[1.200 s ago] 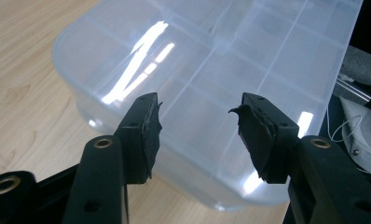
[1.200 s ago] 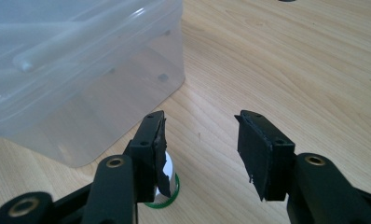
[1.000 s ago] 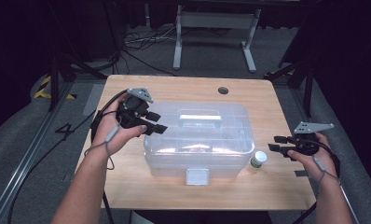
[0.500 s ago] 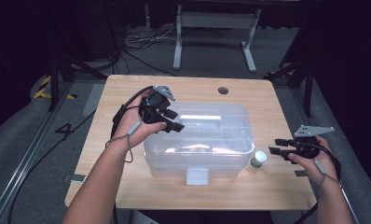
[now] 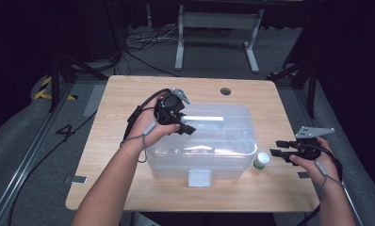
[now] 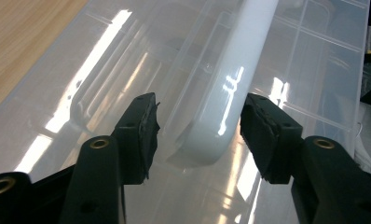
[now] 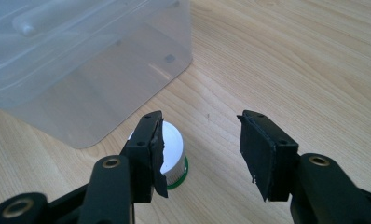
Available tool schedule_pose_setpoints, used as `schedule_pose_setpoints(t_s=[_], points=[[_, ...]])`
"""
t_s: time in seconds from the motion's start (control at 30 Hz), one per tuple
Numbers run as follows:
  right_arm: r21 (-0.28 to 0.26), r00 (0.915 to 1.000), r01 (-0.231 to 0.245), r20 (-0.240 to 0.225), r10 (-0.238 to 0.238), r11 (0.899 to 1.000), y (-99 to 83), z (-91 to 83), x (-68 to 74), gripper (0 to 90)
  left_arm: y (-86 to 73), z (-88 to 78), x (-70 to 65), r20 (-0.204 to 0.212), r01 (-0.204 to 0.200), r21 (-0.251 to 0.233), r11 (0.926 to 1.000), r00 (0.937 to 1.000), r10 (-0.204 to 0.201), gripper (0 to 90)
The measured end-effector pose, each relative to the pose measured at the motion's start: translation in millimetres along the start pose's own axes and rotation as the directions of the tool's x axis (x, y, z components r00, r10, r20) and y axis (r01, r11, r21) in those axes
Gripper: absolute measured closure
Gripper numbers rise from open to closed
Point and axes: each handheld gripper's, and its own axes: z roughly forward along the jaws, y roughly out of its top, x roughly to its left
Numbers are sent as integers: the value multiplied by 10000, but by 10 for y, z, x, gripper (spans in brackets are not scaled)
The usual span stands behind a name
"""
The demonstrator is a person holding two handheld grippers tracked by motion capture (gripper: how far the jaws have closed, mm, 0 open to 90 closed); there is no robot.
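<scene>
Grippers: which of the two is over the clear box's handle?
The left gripper, open, with its fingers either side of the white handle on the lid. The right gripper is open beside the small bottle on the table.

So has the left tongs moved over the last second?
Yes. The left tongs moved right, from the table's left side onto the box lid, its open jaws straddling the white handle.

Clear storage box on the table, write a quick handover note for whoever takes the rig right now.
Left tool: open, jaws either side of the white handle on the lid of the clear box; not yet gripped.
Right tool: open, beside the small white-capped bottle standing on the table at the box's right corner.
Done: approach only. Lid on.
Left: probably close on the handle; bottle not yet picked up.
</scene>
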Motion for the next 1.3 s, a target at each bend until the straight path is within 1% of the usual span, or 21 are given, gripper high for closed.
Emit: schedule_pose_setpoints(t_s=[0.13, 0.3, 0.33, 0.37, 0.4, 0.43, 0.53, 0.57, 0.63, 0.73, 0.77, 0.8, 0.87, 0.9, 0.93, 0.97, 1.07, 1.23, 1.3], points=[[-15, 10000, -17, 1, 17, 10000, -2, -4, -2, 506, 17, 43, 3, 89, 83, -128, 9999, 9999, -82, 518], [-27, 10000, 3, -17, -3, 10000, -2, -6, -3, 506, 19, 45, -1, 27, 116, -182, 9998, 9999, -116, 559], [-24, 10000, 3, -18, -4, 10000, -2, -6, -2, 506, 20, 42, -8, -64, 78, -206, 9998, 9999, -80, 559], [-20, 10000, -15, -23, 15, 10000, -1, -4, 0, 506, 19, 38, -14, -189, 8, -270, 9996, 9998, -13, 586], [-9, 10000, 4, -42, -4, 10000, 0, -2, 0, 507, 19, 32, -18, -292, -26, -285, 9996, 9996, 17, 655], [-3, 10000, 15, -43, -15, 10000, 1, 0, 1, 507, 18, 23, -20, -440, -73, -304, 9995, 9990, 60, 677], [-6, 10000, 28, -51, -28, 10000, 3, 1, 4, 507, 19, 18, -29, -583, -212, -309, 9993, 9981, 194, 698], [-6, 10000, 30, -54, -30, 10000, 3, 1, 5, 506, 21, 18, -31, -599, -198, -301, 9993, 9980, 180, 703], [1, 10000, 46, -54, -46, 10000, 3, 4, 6, 507, 27, 13, -41, -733, -424, -245, 9988, 9965, 406, 707], [-7, 10000, 77, -58, -77, 10000, 3, 7, 7, 511, 28, 12, -52, -816, -498, -242, 9985, 9955, 477, 715], [-7, 10000, 77, -58, -77, 10000, 3, 7, 7, 511, 35, 10, -53, -859, -595, -213, 9980, 9946, 575, 715], [-15, 10000, 77, -55, -77, 10000, 4, 7, 7, 516, 42, 5, -58, -959, -624, -181, 9979, 9936, 604, 717], [29, 9998, -75, -197, 76, 10000, 2, 6, 11, 545, 56, -5, -60, -1023, -622, -162, 9979, 9929, 602, 721], [23, 9997, -86, -227, 86, 10000, 1, 6, 13, 545, 61, -9, -62, -1051, -586, -200, 9981, 9929, 562, 721], [33, 9997, -82, -235, 82, 10000, 2, 7, 15, 545, 67, -18, -59, -1089, -652, -192, 9977, 9921, 628, 721], [33, 9997, -69, -235, 70, 10000, 3, 8, 15, 544, 75, -30, -57, -1159, -665, -258, 9975, 9913, 631, 722], [3, 9996, -63, -258, 63, 10000, 5, 7, 16, 541, 102, -54, -43, -1278, -664, -258, 9975, 9898, 626, 722], [-42, 9996, -67, -287, 65, 10000, 8, 0, 18, 550, 150, -78, -19, -1352, -647, -138, 9978, 9889, 622, 722], [-21, 9993, -170, -338, 169, 9999, 9, -4, 26, 571, 172, -92, 7, -1324, -582, -151, 9982, 9896, 557, 722]])
